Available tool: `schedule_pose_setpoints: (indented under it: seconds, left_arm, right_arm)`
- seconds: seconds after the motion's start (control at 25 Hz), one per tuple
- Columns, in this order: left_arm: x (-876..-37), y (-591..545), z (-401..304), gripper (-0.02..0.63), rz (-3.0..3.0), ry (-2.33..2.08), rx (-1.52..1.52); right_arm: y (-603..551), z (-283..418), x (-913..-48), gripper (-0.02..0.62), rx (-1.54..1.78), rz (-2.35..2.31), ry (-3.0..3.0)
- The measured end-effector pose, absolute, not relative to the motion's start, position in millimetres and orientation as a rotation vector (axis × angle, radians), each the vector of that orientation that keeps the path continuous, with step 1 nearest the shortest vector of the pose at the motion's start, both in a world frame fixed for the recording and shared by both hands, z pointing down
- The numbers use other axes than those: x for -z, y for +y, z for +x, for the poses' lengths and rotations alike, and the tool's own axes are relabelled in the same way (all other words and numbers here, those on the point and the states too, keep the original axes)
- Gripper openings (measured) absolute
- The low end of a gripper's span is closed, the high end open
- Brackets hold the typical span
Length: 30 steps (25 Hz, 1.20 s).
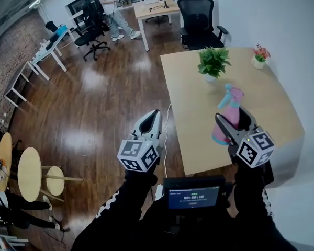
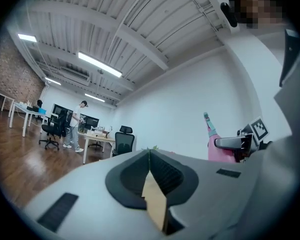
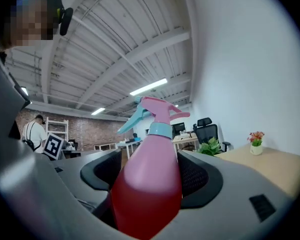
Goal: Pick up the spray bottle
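Note:
A pink spray bottle (image 1: 228, 115) with a teal nozzle is upright and held up off the wooden table (image 1: 261, 103), over its near edge. My right gripper (image 1: 234, 122) is shut on the bottle's body, one jaw on each side. In the right gripper view the spray bottle (image 3: 149, 184) fills the gap of the right gripper (image 3: 152, 170), with both pads against it. My left gripper (image 1: 152, 115) hangs over the floor to the left of the table, shut and holding nothing. In the left gripper view the left gripper (image 2: 149, 158) has its jaws meeting in a line, and the spray bottle (image 2: 216, 145) shows at the right.
A green potted plant (image 1: 213, 61) and a small flower pot (image 1: 260, 54) stand at the table's far side. A black office chair (image 1: 199, 15) is behind it. Round stools (image 1: 29, 172) stand at the left. A person (image 1: 113, 9) stands by far desks.

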State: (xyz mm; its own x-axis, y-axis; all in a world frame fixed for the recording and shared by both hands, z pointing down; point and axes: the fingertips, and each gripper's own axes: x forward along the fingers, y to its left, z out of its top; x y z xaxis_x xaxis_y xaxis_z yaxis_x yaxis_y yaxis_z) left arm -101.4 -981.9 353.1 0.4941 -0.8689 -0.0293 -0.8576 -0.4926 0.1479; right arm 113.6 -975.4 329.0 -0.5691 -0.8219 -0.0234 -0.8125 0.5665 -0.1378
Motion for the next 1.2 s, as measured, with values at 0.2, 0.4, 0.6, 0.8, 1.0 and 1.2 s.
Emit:
schedule_pose_setpoints:
  seconds: [0.2, 0.4, 0.6, 0.8, 1.0, 1.2]
  left_arm:
    - [-351, -972, -105, 0.0, 2.611, -1.529, 0.168]
    - [-352, -968, -97, 0.0, 2.637, -1.498, 0.165]
    - [-354, -967, -84, 0.0, 2.641, -1.476, 0.15]
    - [-350, -963, -78, 0.0, 2.658, -1.452, 0.141]
    - [-351, -962, -74, 0.0, 2.675, -1.428, 0.129]
    - [-351, -961, -74, 0.0, 2.7, -1.397, 0.121]
  right_arm:
    - [-963, 121, -327, 0.339, 0.141, -1.445, 2.685]
    - [-960, 120, -324, 0.337, 0.118, -1.454, 2.683]
    - [-958, 120, -323, 0.337, 0.106, -1.444, 2.701]
    - [-958, 120, -322, 0.337, 0.101, -1.449, 2.705]
    - [-958, 119, -322, 0.337, 0.103, -1.452, 2.698]
    - [-958, 118, -322, 0.337, 0.091, -1.459, 2.697]
